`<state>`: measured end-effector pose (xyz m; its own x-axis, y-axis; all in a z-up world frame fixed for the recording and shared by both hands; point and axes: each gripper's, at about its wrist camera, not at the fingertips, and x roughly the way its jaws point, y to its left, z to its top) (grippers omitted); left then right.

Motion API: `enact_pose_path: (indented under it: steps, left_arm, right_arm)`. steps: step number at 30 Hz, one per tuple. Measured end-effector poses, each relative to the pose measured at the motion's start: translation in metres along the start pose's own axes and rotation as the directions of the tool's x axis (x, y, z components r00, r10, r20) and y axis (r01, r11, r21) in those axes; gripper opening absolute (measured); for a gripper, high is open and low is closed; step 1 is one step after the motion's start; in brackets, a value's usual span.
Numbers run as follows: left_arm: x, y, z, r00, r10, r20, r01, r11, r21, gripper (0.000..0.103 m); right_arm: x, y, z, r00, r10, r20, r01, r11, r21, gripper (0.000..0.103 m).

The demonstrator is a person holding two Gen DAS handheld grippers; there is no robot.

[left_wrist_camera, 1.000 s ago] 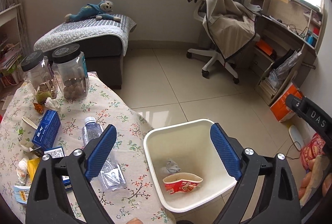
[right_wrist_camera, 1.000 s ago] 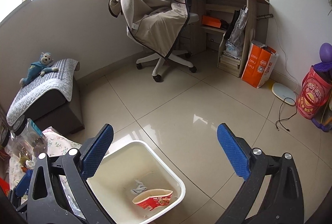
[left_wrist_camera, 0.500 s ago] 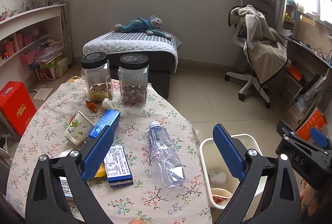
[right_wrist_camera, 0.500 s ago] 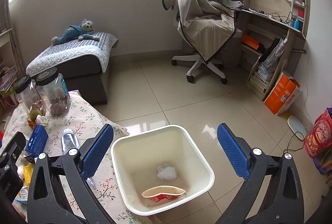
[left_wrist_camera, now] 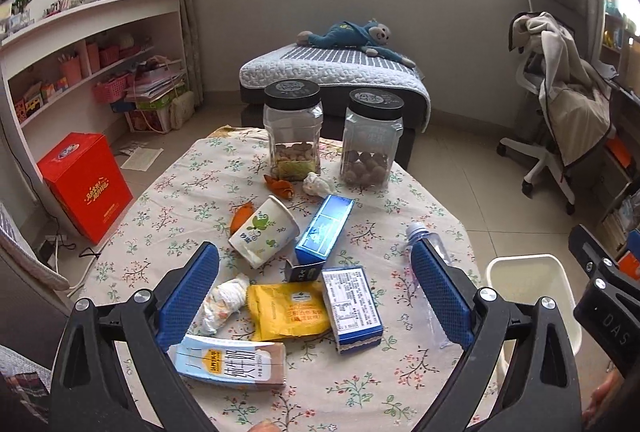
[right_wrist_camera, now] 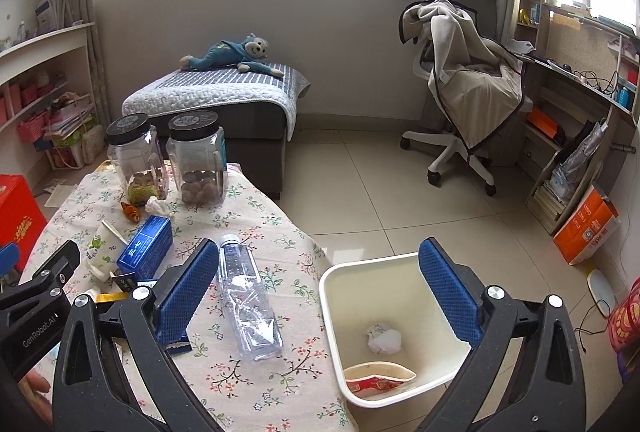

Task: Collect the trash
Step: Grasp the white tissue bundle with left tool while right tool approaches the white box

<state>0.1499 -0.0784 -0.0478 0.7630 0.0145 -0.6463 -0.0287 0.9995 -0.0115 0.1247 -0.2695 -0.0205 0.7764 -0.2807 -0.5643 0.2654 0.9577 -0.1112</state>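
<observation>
The left hand-held gripper gapes wide and empty above the table, a yellow packet and labelled box between its fingers. The right hand-held gripper, equally spread, frames a plastic bottle and the bin holding trash.

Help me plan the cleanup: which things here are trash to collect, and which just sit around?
For the job: paper cup, crumpled bottle, yellow wrapper, milk carton, blue boxes, tissue wad, bin.

Lying about: two jars, red box, plush monkey, office chair.
</observation>
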Motion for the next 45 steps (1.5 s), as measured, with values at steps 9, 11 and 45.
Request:
enact_pose_path:
  steps: [9, 11, 45]
  left_arm:
    - [0.072, 0.082, -0.020, 0.941, 0.045, -0.336, -0.034, 0.999, 0.040, 0.095]
    - [0.093, 0.095, -0.025, 0.916, 0.053, -0.397, -0.033, 0.998, 0.058, 0.095]
    - [0.137, 0.163, -0.023, 0.844, -0.175, -0.508, 0.225, 0.973, 0.039, 0.039]
  right_arm:
    - [0.011, 0.047, -0.001, 0.993, 0.103, -0.066, -0.106, 0.994, -0.039, 0.096]
    - [0.016, 0.057, -0.002, 0.990, 0.111, -0.090, -0.116, 0.992, -0.053, 0.096]
    - [0.155, 0.172, -0.081, 0.769, 0.198, -0.607, -0.324, 0.940, -0.104, 0.096]
